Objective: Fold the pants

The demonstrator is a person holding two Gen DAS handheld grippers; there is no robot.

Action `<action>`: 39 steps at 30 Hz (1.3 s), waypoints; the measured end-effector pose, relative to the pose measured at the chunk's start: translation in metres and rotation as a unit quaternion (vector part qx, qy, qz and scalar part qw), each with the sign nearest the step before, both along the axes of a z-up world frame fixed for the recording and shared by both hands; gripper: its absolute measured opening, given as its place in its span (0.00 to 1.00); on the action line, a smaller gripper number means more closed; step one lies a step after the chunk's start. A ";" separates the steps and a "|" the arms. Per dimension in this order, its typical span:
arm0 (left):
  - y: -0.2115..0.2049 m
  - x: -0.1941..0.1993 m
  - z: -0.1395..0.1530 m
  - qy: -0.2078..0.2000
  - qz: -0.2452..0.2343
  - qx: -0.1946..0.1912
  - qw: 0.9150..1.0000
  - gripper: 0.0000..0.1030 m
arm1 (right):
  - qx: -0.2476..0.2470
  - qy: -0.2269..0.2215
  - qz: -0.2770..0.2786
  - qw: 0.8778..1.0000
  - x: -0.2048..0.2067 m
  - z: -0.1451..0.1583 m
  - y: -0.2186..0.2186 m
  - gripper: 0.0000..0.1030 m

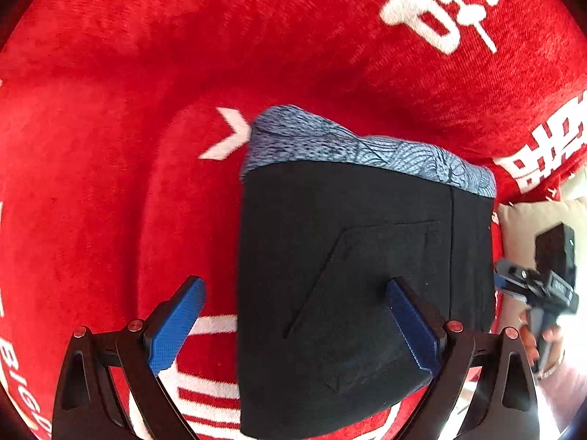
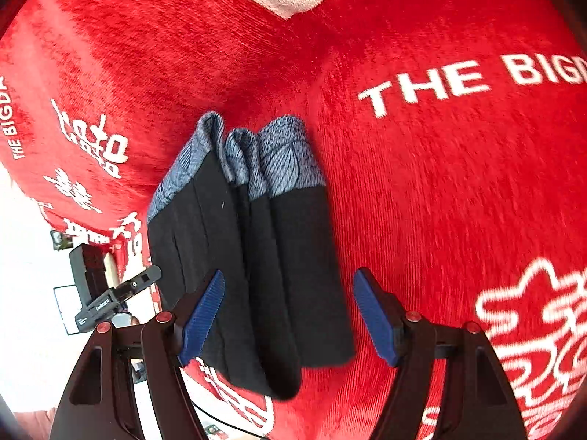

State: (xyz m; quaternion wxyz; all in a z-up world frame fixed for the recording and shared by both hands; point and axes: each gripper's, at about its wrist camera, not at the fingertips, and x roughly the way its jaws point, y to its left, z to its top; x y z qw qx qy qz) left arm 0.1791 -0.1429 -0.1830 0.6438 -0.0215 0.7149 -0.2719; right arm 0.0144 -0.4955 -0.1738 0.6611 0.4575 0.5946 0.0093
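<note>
Both my cameras give bright, daylit views with saturated colour. The red cloth (image 1: 128,73) is evenly lit, its pile sharp at centre frame and smeared toward the rim. Strong fisheye bending: white lettering curves along the upper right of my left view and the upper right of my right view. Black vignette in all corners. Blown-out white at lower right of my left view and lower left of my right view; detail lost there. The black pants (image 1: 348,275) read almost featureless, seams barely visible; their edges (image 2: 256,256) are slightly motion-blurred. Soft shadow beside them.
</note>
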 end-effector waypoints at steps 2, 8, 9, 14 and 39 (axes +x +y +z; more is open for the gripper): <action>-0.007 0.000 -0.004 0.007 -0.014 -0.006 1.000 0.96 | 0.021 -0.008 0.009 1.000 0.002 -0.007 0.000 0.74; -0.024 0.002 -0.021 0.027 -0.032 -0.023 0.999 0.99 | 0.064 -0.023 0.050 0.996 0.011 -0.024 0.004 0.74; -0.027 0.002 -0.023 0.029 -0.031 -0.028 0.999 0.99 | 0.066 -0.027 0.055 0.996 0.011 -0.026 0.005 0.75; -0.035 -0.001 -0.027 0.017 -0.011 -0.031 0.999 0.98 | 0.078 -0.025 0.049 0.995 0.023 -0.037 0.012 0.69; -0.036 -0.063 0.074 -0.040 0.017 -0.056 0.997 0.59 | 0.150 -0.057 -0.003 0.987 -0.031 0.032 0.006 0.38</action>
